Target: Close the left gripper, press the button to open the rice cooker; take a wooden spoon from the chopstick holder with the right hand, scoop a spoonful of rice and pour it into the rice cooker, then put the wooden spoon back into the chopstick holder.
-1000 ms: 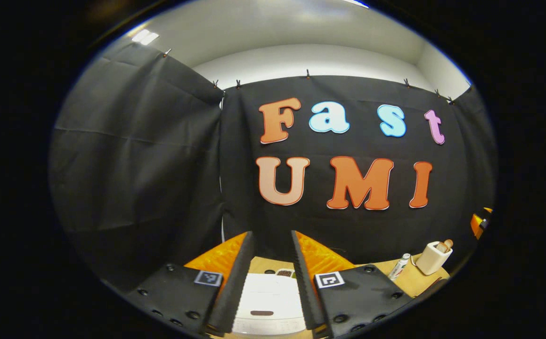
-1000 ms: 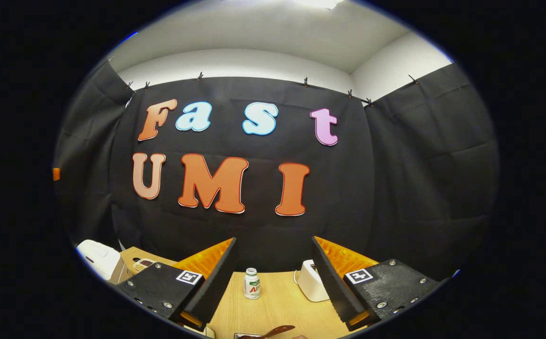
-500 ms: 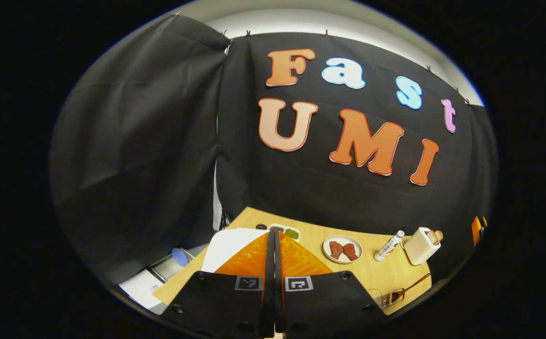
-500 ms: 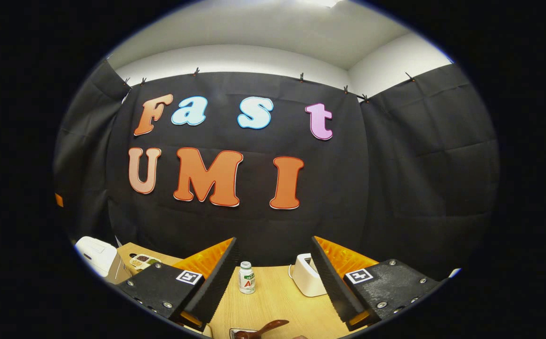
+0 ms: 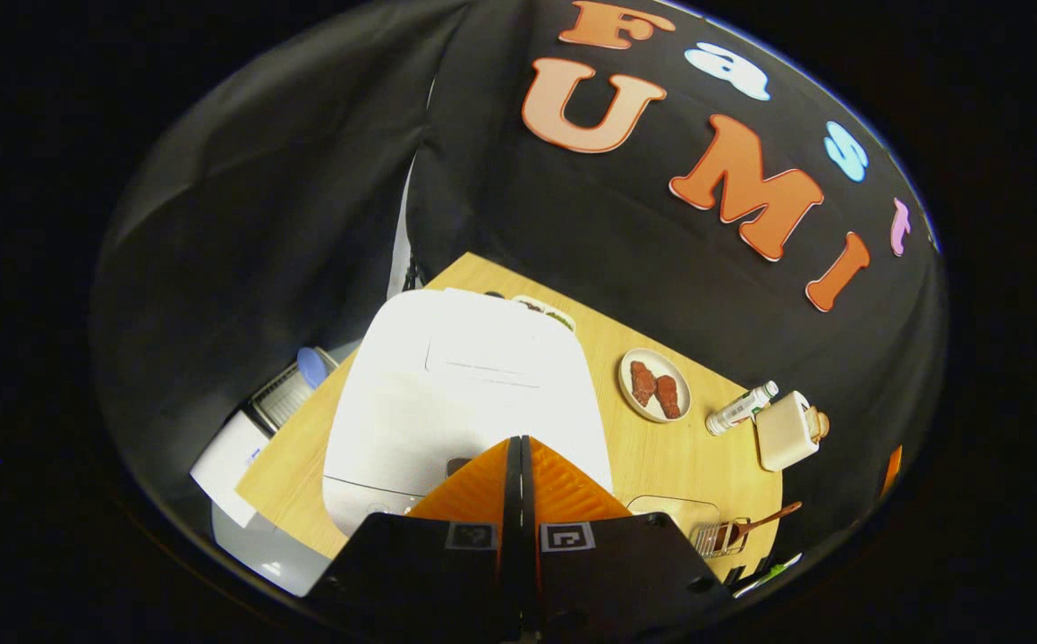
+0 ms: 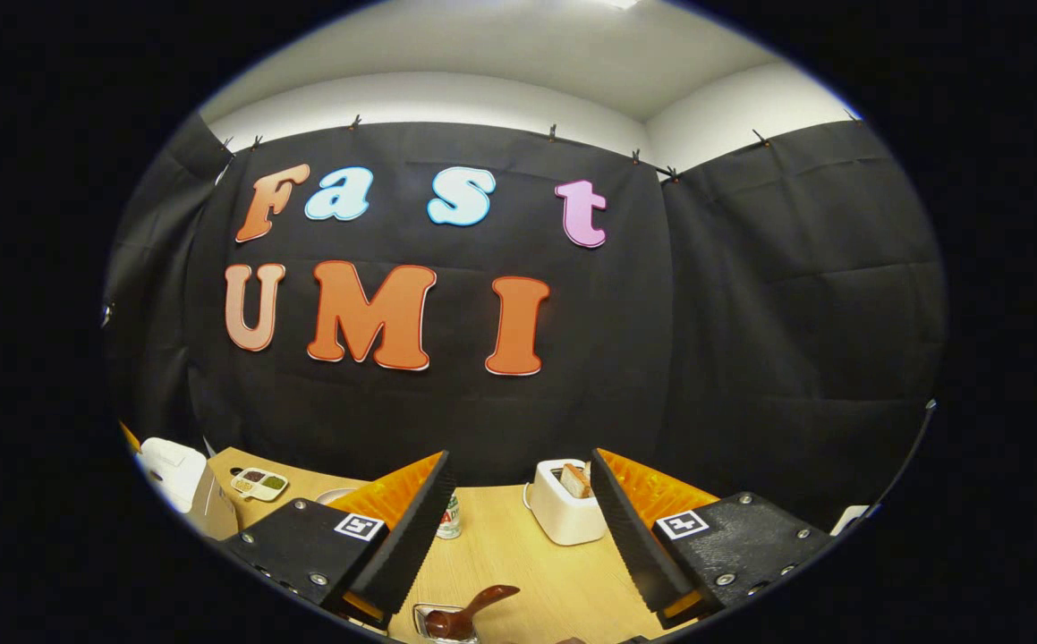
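Fingers of the left gripper (image 5: 518, 465) are seen pressed flat together at the bottom centre of the left gripper view, with nothing held between them; this is judged to be the closed form needed for pushing a button. Their tip is poised over the front edge of the white rice cooker (image 5: 464, 394), whose lid is still down, so the press is judged not yet done. A dark mark beside the tip may be the button, though this cannot be told for certain.

Farther off, at the right of that view, a plate (image 5: 654, 385) with two brown pieces, a lying bottle (image 5: 740, 408) and the white chopstick holder (image 5: 785, 431) are shown on the table (image 5: 643, 465).

In the right gripper view, the right gripper (image 6: 518, 501) is held wide open and empty. A wooden spoon (image 6: 469, 610) resting in a small dish is seen at the bottom centre, and the holder beyond it is shown from the side, its contents visible at the top. The cooker is reduced to a white corner at the lower left.
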{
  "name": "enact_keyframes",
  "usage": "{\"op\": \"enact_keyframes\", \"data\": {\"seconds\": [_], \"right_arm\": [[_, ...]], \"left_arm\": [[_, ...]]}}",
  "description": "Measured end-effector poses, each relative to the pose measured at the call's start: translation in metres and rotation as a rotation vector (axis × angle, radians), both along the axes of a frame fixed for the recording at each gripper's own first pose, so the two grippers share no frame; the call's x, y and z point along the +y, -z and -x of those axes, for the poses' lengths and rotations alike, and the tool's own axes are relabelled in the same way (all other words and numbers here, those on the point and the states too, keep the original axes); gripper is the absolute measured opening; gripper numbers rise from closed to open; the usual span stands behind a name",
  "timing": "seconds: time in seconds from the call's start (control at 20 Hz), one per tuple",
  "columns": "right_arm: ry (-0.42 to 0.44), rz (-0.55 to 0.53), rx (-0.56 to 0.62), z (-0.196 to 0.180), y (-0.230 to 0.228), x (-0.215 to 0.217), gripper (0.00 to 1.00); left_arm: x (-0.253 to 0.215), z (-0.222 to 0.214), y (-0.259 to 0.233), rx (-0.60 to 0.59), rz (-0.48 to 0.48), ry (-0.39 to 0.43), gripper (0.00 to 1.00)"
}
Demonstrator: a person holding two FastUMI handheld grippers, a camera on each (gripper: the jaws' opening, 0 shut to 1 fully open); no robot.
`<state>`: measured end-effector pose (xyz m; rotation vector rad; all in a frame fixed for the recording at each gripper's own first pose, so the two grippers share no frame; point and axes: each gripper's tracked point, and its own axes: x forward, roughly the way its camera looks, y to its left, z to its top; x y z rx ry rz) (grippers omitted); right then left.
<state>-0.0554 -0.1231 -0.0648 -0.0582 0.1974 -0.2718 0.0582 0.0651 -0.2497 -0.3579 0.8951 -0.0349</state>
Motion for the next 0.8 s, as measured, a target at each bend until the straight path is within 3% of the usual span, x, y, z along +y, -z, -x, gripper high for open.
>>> {"op": "enact_keyframes", "data": {"seconds": [0.3,0.45,0.65,0.8], "right_arm": [[0.059,0.004,0.032,0.012,0.01,-0.018,0.95],[0.068,0.003,0.05,0.015,0.018,-0.018,0.95],[0.043,-0.03,0.085,0.012,0.031,-0.006,0.95],[0.007,-0.047,0.14,0.008,0.048,-0.001,0.95]], "left_arm": [[0.005,0.006,0.041,0.093,-0.029,0.033,0.04],[0.005,0.005,0.043,0.068,-0.058,0.07,0.05],[0.007,0.006,0.037,0.079,-0.027,0.036,0.05],[0.01,-0.002,0.008,-0.039,-0.074,0.001,0.05]]}}
